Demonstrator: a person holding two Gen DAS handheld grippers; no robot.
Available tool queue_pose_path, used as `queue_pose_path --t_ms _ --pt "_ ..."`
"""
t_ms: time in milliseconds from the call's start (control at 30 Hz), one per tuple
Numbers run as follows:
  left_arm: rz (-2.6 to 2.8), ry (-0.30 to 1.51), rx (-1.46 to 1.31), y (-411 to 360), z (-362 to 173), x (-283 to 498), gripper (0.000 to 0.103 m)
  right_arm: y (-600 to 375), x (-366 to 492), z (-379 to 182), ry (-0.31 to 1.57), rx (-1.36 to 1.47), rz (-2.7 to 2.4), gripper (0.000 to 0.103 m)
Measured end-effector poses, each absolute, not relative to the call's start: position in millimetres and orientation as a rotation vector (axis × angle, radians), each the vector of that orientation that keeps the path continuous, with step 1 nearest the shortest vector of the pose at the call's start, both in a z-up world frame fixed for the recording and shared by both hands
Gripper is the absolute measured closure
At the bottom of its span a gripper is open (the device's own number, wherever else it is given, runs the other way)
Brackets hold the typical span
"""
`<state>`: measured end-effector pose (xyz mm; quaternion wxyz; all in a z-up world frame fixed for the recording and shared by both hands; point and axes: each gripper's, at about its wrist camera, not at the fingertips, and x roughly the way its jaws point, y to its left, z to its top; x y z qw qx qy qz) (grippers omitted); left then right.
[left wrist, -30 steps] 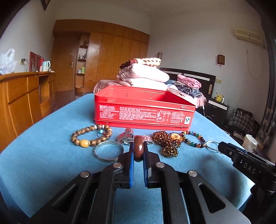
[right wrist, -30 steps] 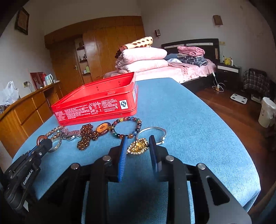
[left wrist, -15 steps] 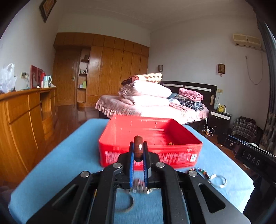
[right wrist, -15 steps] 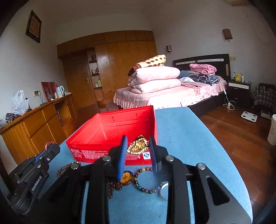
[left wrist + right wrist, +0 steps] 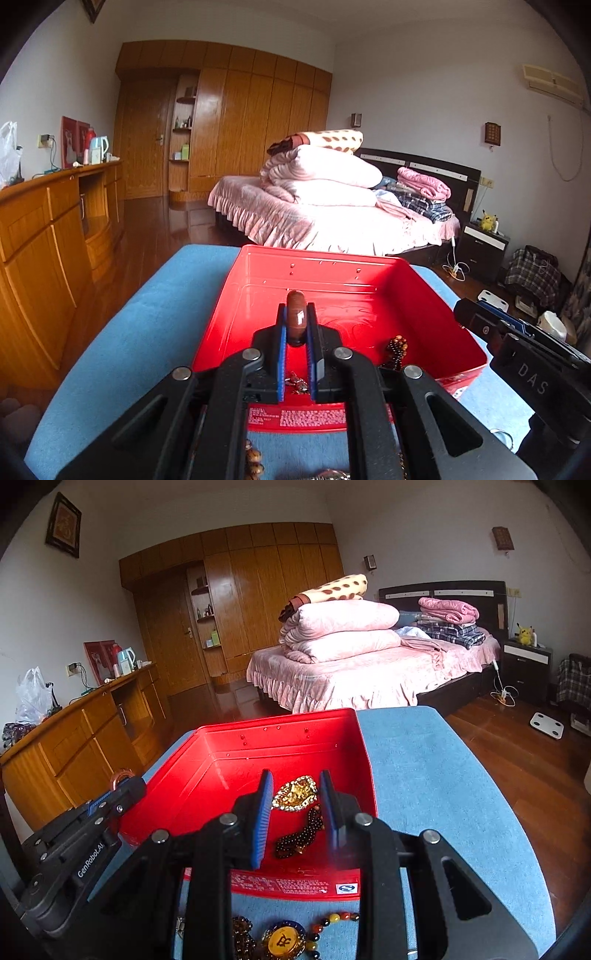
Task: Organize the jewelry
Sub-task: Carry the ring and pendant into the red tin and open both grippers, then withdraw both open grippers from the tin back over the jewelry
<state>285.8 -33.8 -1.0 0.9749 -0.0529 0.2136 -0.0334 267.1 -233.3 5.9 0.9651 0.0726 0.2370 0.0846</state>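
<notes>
Both tools are showing matte black plastic frames with triangular cut-outs and round silver screw heads at the pivots. The left claw [image 5: 296,325] is wearing narrow blue ribbed pads on its fingers, and its side is bearing white "GenRobot.AI" lettering. The right claw [image 5: 295,797] is carrying matching blue ribbed pads [image 5: 263,812], its side showing pale "DAS" letters.

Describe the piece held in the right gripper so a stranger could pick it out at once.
Start at the red tin box lying open on the blue tabletop. The right gripper is poised above its inside, with a gold brooch clamped between the blue pads. It is the one flat, stone-rimmed gold piece; the dark beaded strand in the box below it is a string of small round beads.
</notes>
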Motion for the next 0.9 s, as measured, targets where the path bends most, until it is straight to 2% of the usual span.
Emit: queue_pose_path --t_ms 233,267,300,400,567,900 --pt "-0.049 0.466 -0.103 -32 -7 304 0.093 -228 286 -3 0.517 0.135 0.158 0.077" --pt "-0.042 0.478 -0.1 -34 -9 306 0.084 -228 289 -4 0.524 0.134 0.154 0.067" --pt "-0.037 0.485 -0.1 -35 -11 307 0.079 -227 290 -5 0.527 0.134 0.158 0.061" --pt "-0.045 0.492 -0.114 -32 -12 307 0.076 -232 288 -5 0.524 0.152 0.162 0.061" --pt "-0.032 0.442 -0.09 -28 -2 288 0.06 -247 275 4 0.503 0.192 0.159 0.061" --pt "0.01 0.366 -0.098 -15 13 227 0.06 -276 209 6 0.464 0.193 0.14 0.061"
